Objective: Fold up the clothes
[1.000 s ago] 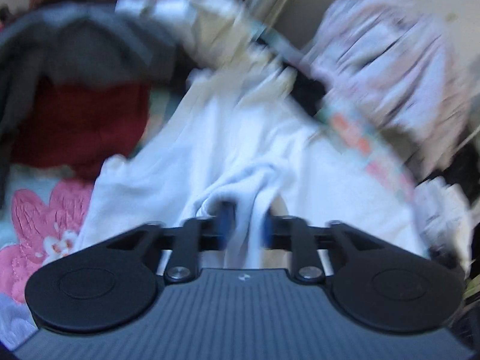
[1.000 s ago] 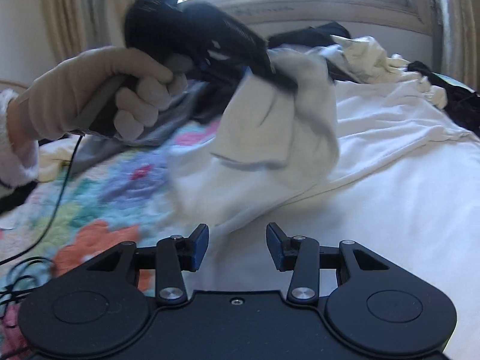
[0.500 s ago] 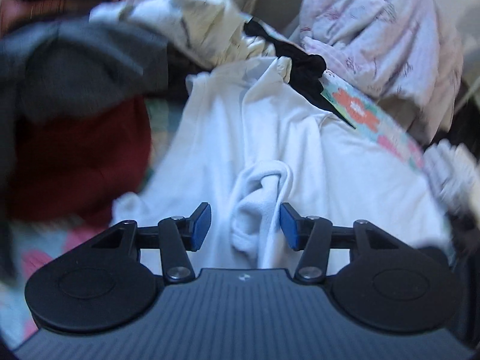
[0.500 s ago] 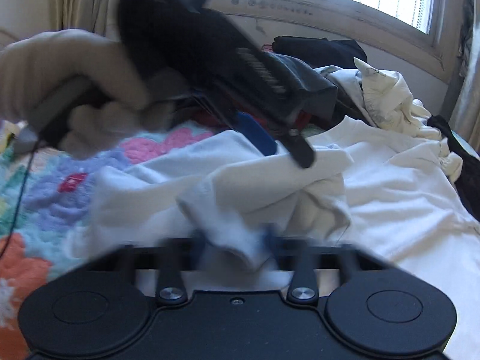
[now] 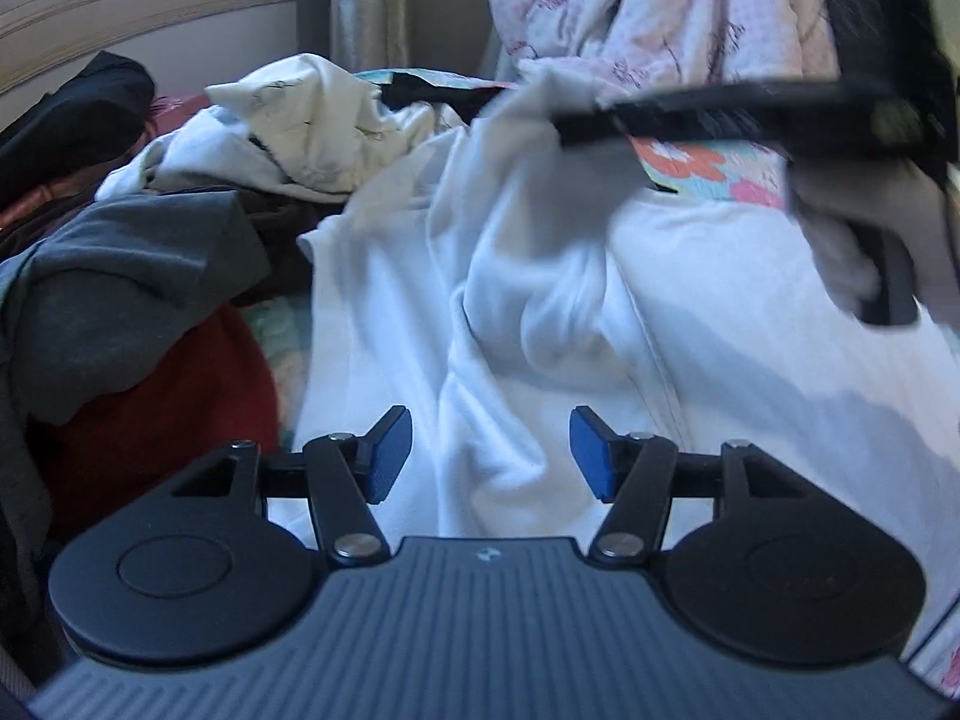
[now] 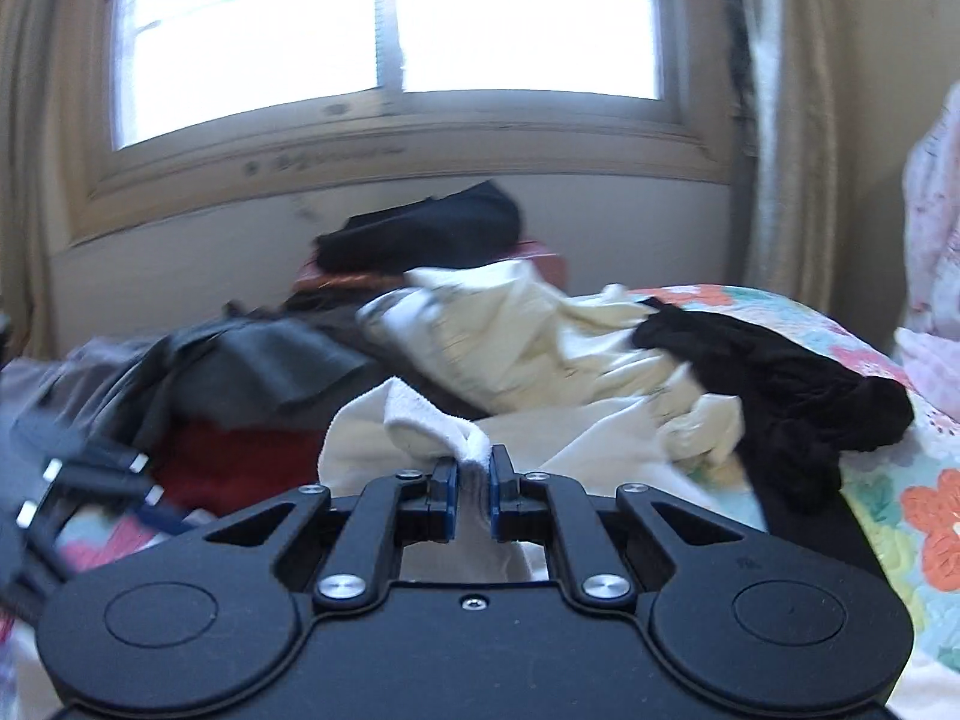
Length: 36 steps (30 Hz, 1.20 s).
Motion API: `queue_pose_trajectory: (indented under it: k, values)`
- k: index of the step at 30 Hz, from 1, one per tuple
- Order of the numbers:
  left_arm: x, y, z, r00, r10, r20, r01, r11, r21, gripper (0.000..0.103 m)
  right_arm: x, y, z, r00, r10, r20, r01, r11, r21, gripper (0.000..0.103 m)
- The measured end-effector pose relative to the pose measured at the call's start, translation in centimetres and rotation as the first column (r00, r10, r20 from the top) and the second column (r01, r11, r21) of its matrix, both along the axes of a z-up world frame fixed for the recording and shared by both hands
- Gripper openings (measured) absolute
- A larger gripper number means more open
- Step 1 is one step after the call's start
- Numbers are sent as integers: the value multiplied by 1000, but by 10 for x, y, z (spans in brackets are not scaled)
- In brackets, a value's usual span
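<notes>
A: Where's the white garment (image 5: 540, 312)?
B: Rumpled on the bed (image 6: 900, 468) — the right gripper (image 6: 474, 495) has pinched a bunched edge and lifts it.
A: And the left gripper (image 5: 489, 450)?
B: Spread wide, holding nothing. I'd take a matching edge with it — pull taut, then lay flat.

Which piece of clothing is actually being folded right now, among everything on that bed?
Look below the bright window to the heap of clothes on the flowered quilt. In front of it lies the white garment, the largest pale spread. It alone has a corner pinched and lifted by the right tongs; the left tongs hover open.
</notes>
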<state>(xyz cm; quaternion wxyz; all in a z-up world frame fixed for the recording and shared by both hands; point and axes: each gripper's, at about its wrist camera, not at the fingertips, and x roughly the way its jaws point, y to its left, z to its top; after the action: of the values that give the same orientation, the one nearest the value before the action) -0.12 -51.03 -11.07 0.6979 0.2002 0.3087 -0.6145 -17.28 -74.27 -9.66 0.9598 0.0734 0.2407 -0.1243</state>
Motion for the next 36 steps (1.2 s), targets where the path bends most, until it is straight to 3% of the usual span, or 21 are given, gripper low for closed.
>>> queue_pose_trajectory:
  k: [6,8,10,14,18,22,23,24,25,28,29,30,31,33,35,36]
  values:
    - [1,-7,-10,1000,-7,-1,7,1000,27,61,15,-53,-10,991,-125,-46,129,985,117,30]
    - [3,-9,-16,1000,4,-6,-4,999,39,61,6,-64,-14,988,-155,-26,157,968,198,48]
    - [8,-12,-22,999,36,-22,-34,996,83,62,-10,-68,-21,984,-179,-5,172,940,296,57]
    - [14,-4,-26,994,84,-71,-76,992,104,62,-28,-65,-45,981,-189,-48,192,885,425,58]
    - [15,11,-24,990,87,-110,-78,993,85,60,-36,-61,-75,983,-179,-52,172,762,624,58]
    - [11,25,-20,990,75,-118,-68,995,69,58,-41,-69,-104,958,-285,-40,204,572,795,60]
    - [10,27,-19,991,70,-116,-63,996,65,58,-41,-72,-108,946,-322,-37,218,545,809,60]
    - [9,28,-18,991,68,-113,-61,996,62,58,-41,-72,-106,933,-359,-40,251,565,786,59]
    - [8,29,-19,992,67,-111,-60,996,63,58,-39,-70,-101,916,-399,-49,304,608,733,59]
    - [5,29,-22,992,69,-110,-61,995,73,58,-25,-54,-85,905,-423,-41,388,781,489,59]
    - [5,29,-23,991,68,-112,-60,996,71,58,-22,-51,-85,911,-410,-34,378,802,462,52]
    - [4,29,-24,991,67,-116,-59,996,67,58,-21,-51,-87,920,-391,-18,354,812,465,37]
    - [3,29,-24,991,65,-119,-58,996,63,58,-20,-52,-88,925,-380,-14,343,817,464,7]
    - [3,29,-25,991,55,-121,-48,997,60,58,-20,-53,-80,941,-339,1,310,861,405,8]
    - [3,30,-25,992,29,-125,-20,997,73,50,-19,-51,-60,963,-270,20,253,922,293,7]
    - [2,29,-28,993,28,-113,-15,993,114,45,-18,-51,-48,972,-232,28,220,948,229,7]
